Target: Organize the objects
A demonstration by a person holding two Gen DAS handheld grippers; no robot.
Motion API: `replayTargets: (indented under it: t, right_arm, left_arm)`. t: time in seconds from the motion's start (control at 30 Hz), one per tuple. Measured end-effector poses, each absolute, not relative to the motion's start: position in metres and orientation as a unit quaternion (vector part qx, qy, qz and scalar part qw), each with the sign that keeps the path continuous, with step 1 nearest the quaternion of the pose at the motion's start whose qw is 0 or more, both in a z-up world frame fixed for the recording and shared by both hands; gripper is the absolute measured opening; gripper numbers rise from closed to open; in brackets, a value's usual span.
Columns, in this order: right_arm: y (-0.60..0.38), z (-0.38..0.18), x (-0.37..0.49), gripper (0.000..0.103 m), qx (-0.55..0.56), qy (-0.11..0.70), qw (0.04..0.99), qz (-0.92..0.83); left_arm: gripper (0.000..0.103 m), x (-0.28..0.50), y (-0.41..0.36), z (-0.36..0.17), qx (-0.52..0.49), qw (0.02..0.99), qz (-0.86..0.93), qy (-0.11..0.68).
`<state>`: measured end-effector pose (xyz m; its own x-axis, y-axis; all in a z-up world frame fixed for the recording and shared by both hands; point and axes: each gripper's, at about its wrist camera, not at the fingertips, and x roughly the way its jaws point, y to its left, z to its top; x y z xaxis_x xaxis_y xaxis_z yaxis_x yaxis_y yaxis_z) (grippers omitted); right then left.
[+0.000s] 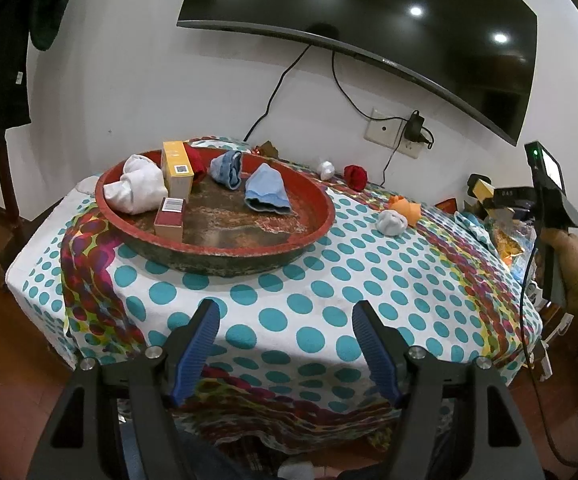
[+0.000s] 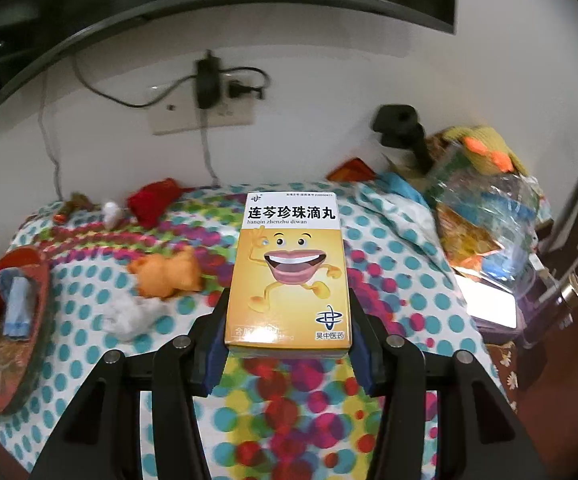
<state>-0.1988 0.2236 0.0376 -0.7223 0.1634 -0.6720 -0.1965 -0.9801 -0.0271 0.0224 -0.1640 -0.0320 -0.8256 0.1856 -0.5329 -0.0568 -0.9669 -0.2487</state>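
Observation:
My right gripper (image 2: 287,320) is shut on a yellow medicine box (image 2: 289,272) with a cartoon mouth, held above the table; the left wrist view shows this gripper (image 1: 485,196) at the far right. My left gripper (image 1: 285,344) is open and empty above the table's near edge. A round red tray (image 1: 225,242) holds a white sock (image 1: 137,186), a yellow box (image 1: 177,170), a red box (image 1: 171,216), two blue socks (image 1: 267,190) and a red sock. On the cloth lie an orange sock (image 2: 167,274), a white sock (image 2: 129,314) and a red sock (image 2: 151,200).
The table wears a polka-dot cloth (image 1: 289,312). A television (image 1: 369,20) hangs on the wall above a socket with cables (image 1: 397,130). A clutter of plastic bags (image 2: 485,216) sits at the table's right end. A small white sock (image 1: 326,169) lies near the wall.

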Motion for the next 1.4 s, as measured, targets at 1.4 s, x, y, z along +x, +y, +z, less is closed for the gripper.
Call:
replayTargets:
  t: [1.4]
  right_arm:
    - [-0.131, -0.031, -0.173, 0.048, -0.407, -0.120, -0.184, 0.887]
  left_arm:
    - [0.071, 0.030, -0.222, -0.036, -0.304, -0.006, 0.933, -0.194]
